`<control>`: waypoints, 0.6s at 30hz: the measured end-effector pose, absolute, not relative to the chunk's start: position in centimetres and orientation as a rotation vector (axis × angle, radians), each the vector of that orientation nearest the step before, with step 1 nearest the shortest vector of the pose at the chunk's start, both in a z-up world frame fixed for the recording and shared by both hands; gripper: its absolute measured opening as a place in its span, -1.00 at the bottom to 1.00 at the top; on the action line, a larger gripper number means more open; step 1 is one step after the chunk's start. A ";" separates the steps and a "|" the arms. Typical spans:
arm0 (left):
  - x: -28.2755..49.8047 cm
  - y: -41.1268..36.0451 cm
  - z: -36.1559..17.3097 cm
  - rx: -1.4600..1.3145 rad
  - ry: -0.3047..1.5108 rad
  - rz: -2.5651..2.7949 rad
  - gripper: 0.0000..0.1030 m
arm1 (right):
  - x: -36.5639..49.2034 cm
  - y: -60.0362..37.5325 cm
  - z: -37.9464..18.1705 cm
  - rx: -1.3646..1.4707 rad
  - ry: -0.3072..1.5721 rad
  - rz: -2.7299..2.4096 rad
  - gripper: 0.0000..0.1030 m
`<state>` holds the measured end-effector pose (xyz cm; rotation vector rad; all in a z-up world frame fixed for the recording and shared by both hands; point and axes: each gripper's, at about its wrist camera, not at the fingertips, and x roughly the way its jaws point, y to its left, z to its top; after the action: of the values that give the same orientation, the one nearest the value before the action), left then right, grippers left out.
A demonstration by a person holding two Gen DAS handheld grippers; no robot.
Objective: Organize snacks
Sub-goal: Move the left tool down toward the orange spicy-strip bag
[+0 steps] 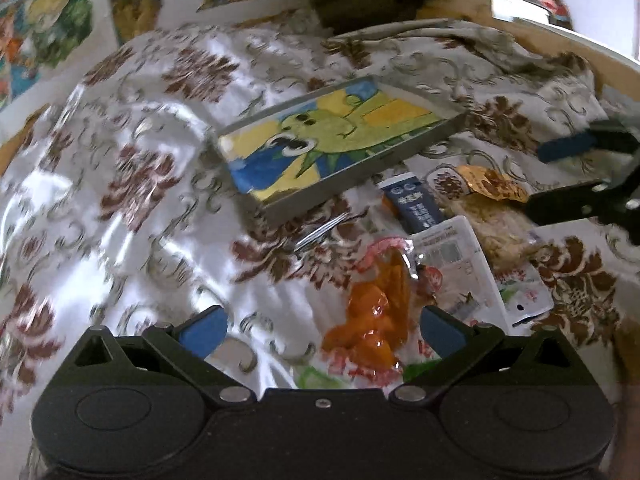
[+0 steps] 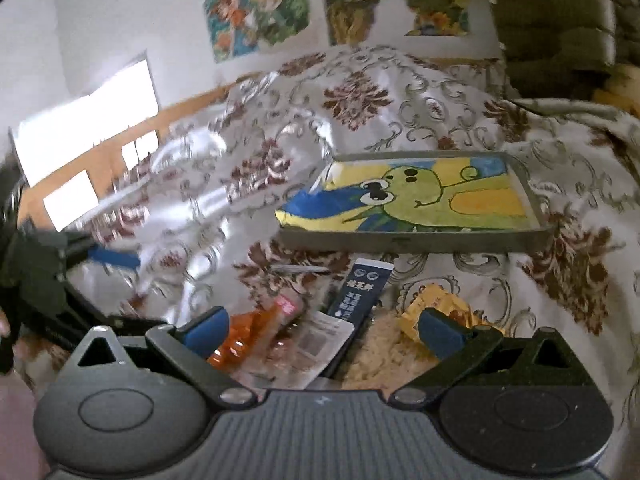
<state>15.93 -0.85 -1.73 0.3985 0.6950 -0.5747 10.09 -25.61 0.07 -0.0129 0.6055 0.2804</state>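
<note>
A shallow grey tray [image 1: 404, 148] [image 2: 408, 240] lined with a green cartoon picture lies on the flowered cloth. Below it is a pile of snacks: an orange-filled clear packet [image 1: 376, 320] [image 2: 240, 344], a dark blue stick pack [image 1: 416, 204] [image 2: 360, 292], a white labelled packet [image 1: 456, 256] [image 2: 316, 344], a pale crumbly snack bag [image 1: 500, 228] [image 2: 392, 352] and a yellow wrapper [image 1: 492, 186] [image 2: 436, 304]. My left gripper [image 1: 320, 328] is open, with the orange packet between its fingers. My right gripper [image 2: 320, 328] is open over the pile and also appears at the right edge [image 1: 580, 172].
The shiny flowered cloth [image 1: 140, 200] [image 2: 360, 100] covers the whole surface and bunches in folds at the back. A metal fork [image 1: 320, 232] lies beside the tray. Colourful pictures [image 2: 260, 12] hang on the wall behind. A wooden edge [image 2: 120, 148] runs at the left.
</note>
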 end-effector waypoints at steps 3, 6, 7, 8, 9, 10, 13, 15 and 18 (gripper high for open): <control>16.2 -1.8 -3.1 0.471 0.680 -0.614 0.99 | 10.5 -23.9 -0.9 -0.139 0.598 0.301 1.00; 16.8 -2.0 -4.5 0.522 0.702 -0.628 0.98 | 10.6 -22.6 -1.9 -0.225 0.615 0.320 1.00; 17.2 -2.1 -4.9 0.529 0.707 -0.627 0.98 | 10.6 -22.3 -2.3 -0.251 0.620 0.321 1.00; 17.4 -2.1 -5.2 0.530 0.715 -0.629 0.98 | 10.6 -22.0 -2.5 -0.273 0.623 0.321 1.00; 17.7 -2.1 -5.4 0.526 0.727 -0.641 0.98 | 10.6 -21.9 -2.6 -0.287 0.621 0.323 1.00; 17.9 -2.2 -5.6 0.524 0.736 -0.654 0.98 | 10.6 -21.7 -2.8 -0.303 0.615 0.321 1.00; 18.3 -2.8 -6.3 0.536 0.750 -0.694 0.98 | 10.9 -21.2 -3.2 -0.345 0.611 0.310 1.00; 18.4 -3.1 -6.6 0.540 0.751 -0.719 0.97 | 11.2 -21.1 -3.5 -0.364 0.619 0.315 1.00; 18.9 -3.4 -6.9 0.527 0.761 -0.728 0.91 | 11.4 -20.6 -4.1 -0.391 0.632 0.327 1.00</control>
<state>18.88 -3.40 -6.94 0.5272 0.7612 -0.7276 11.37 -20.61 -4.11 -0.3912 0.6319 0.3266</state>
